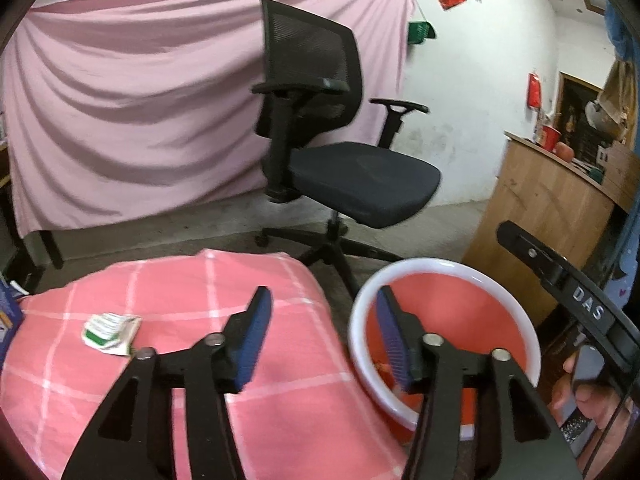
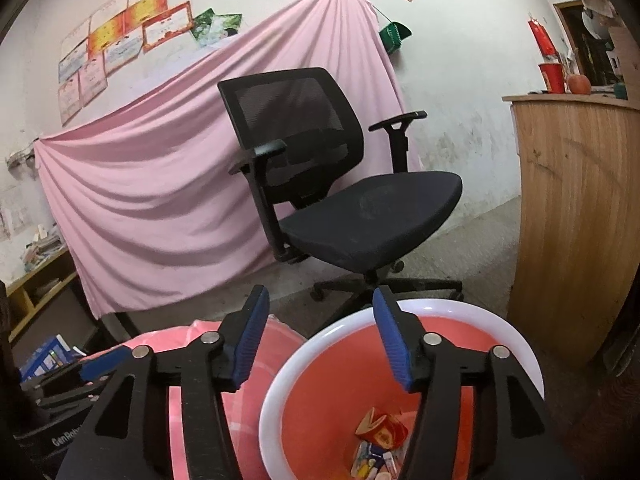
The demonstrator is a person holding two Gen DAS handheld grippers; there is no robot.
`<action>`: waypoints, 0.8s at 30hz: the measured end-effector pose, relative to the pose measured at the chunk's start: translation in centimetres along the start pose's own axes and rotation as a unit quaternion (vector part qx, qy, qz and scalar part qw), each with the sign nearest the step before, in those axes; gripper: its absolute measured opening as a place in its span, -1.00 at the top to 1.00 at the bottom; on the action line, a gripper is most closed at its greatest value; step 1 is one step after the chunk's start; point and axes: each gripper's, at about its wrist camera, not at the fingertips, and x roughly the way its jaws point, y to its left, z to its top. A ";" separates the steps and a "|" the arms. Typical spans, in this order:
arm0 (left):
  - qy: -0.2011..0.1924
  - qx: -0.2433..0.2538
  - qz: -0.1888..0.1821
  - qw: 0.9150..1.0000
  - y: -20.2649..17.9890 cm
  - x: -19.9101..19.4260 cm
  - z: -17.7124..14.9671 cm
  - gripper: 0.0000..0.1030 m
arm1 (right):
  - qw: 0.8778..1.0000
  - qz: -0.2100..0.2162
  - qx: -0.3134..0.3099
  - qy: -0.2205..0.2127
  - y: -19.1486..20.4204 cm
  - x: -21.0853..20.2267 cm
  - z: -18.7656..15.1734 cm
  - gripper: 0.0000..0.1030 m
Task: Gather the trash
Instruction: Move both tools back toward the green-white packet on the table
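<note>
Left wrist view: my left gripper (image 1: pixel 322 336) hangs with its blue pads spread wide, nothing between them, over the edge of the pink checked tablecloth (image 1: pixel 192 292). A crumpled green-and-white wrapper (image 1: pixel 111 333) lies on the cloth at nine o'clock from the fingers. The red bin (image 1: pixel 448 320) with its white rim sits at three o'clock, just beside the table. A black office chair (image 1: pixel 340 140) stands at twelve.

Right wrist view: my right gripper (image 2: pixel 320 336) is spread and empty too, poised above the bin (image 2: pixel 344 364). Trash (image 2: pixel 380 446), a red packet and small wrappers, lies in the bottom at five o'clock. The chair (image 2: pixel 340 184) stands at twelve.
</note>
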 end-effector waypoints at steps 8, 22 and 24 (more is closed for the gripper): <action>-0.084 -0.039 0.068 0.993 4.0 -3.9 -0.1 -0.90 | 0.998 0.024 0.002 -0.051 1.9 -1.0 0.2 -0.99; -0.143 -0.074 0.144 0.976 9.4 -8.1 -1.5 -0.96 | 0.986 0.094 -0.066 -0.122 8.0 -2.2 -0.5 -1.00; -0.149 -0.075 0.155 0.974 10.2 -8.7 -1.8 -0.96 | 0.984 0.102 -0.076 -0.127 9.0 -2.1 -0.6 -1.00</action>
